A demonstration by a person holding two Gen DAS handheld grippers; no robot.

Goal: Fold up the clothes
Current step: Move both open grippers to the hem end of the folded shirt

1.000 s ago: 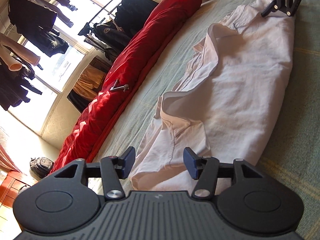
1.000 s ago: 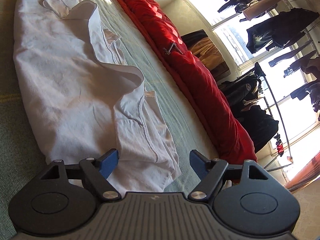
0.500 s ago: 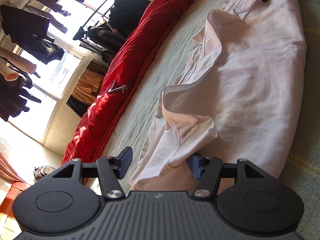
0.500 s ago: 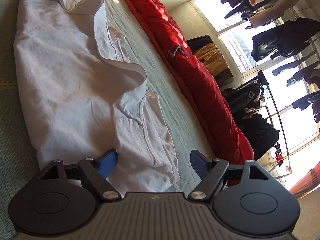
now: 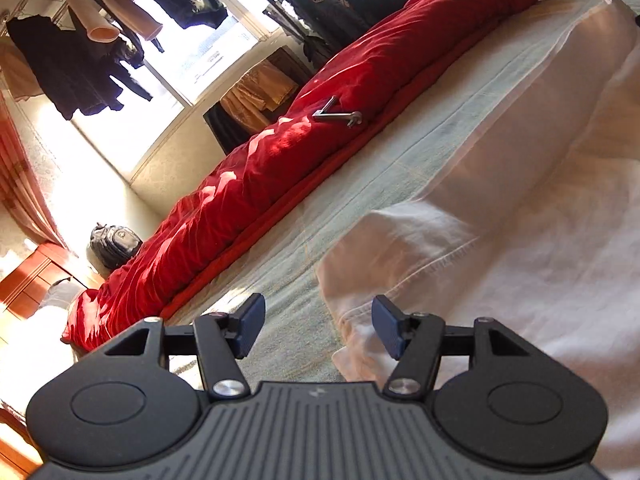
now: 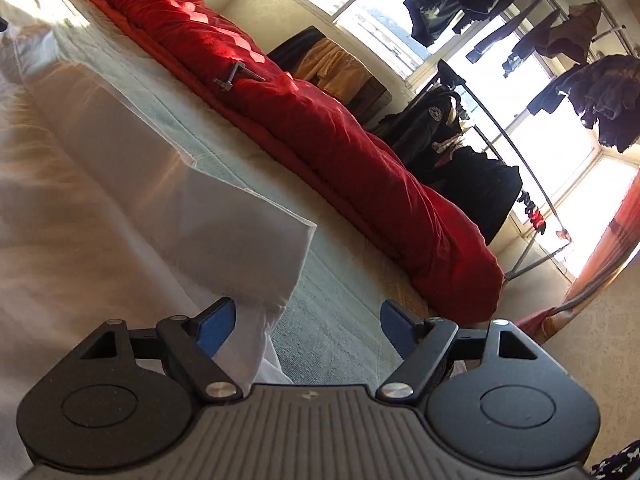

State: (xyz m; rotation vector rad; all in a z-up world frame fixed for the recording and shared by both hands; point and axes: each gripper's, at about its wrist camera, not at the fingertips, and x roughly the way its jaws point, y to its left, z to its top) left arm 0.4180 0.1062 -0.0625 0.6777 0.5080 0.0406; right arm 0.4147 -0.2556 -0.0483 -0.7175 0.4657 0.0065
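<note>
Two grippers (image 5: 318, 329) (image 6: 306, 325), seemingly open, one shirt (image 5: 520, 248)

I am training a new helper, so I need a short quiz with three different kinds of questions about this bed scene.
1. True or false: the left claw is shut on the white shirt.
2. Which colour is the rolled quilt beside the shirt? A red, B blue, C yellow.
3. Fill in: a small metal ___ lies on the quilt.

Key: 1 false, both claws stand open, also the right claw. 2 A. 3 tool.
</note>
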